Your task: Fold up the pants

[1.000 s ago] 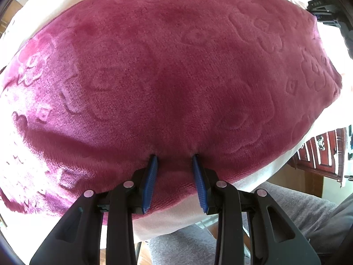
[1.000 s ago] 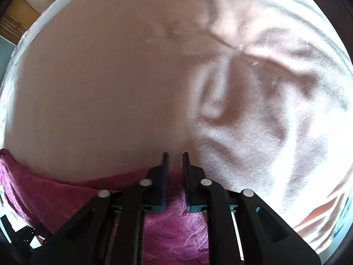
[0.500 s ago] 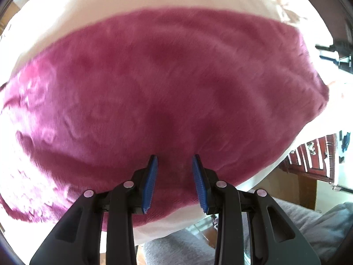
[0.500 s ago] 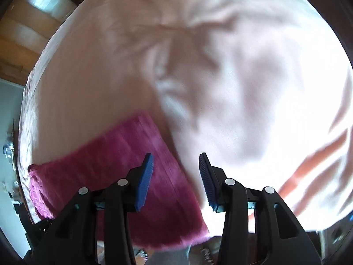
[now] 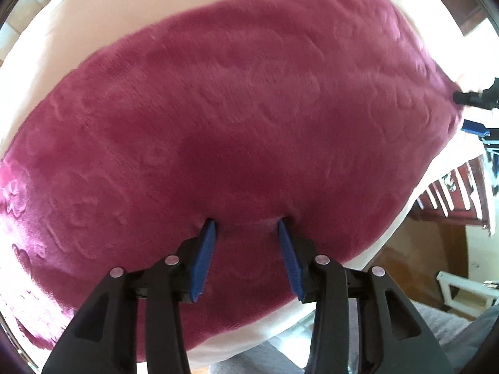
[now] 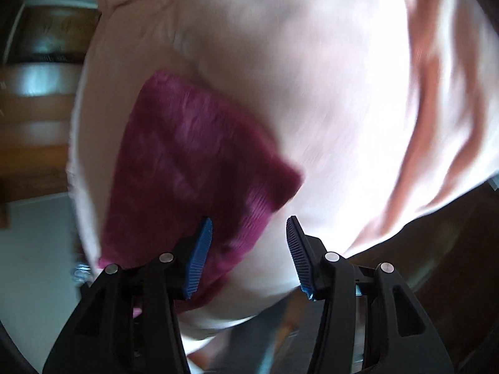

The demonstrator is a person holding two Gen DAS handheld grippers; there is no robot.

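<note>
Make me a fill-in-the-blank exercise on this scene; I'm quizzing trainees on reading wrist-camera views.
1. The pants are dark ____ in colour.
2. The pants lie on a pale ____ sheet.
3. The pads on the left gripper's fingers are ____.
4. Between the fingers of the right gripper, whose jaws are opening, there is ____ held.

Missing words: red; pink; blue; nothing
</note>
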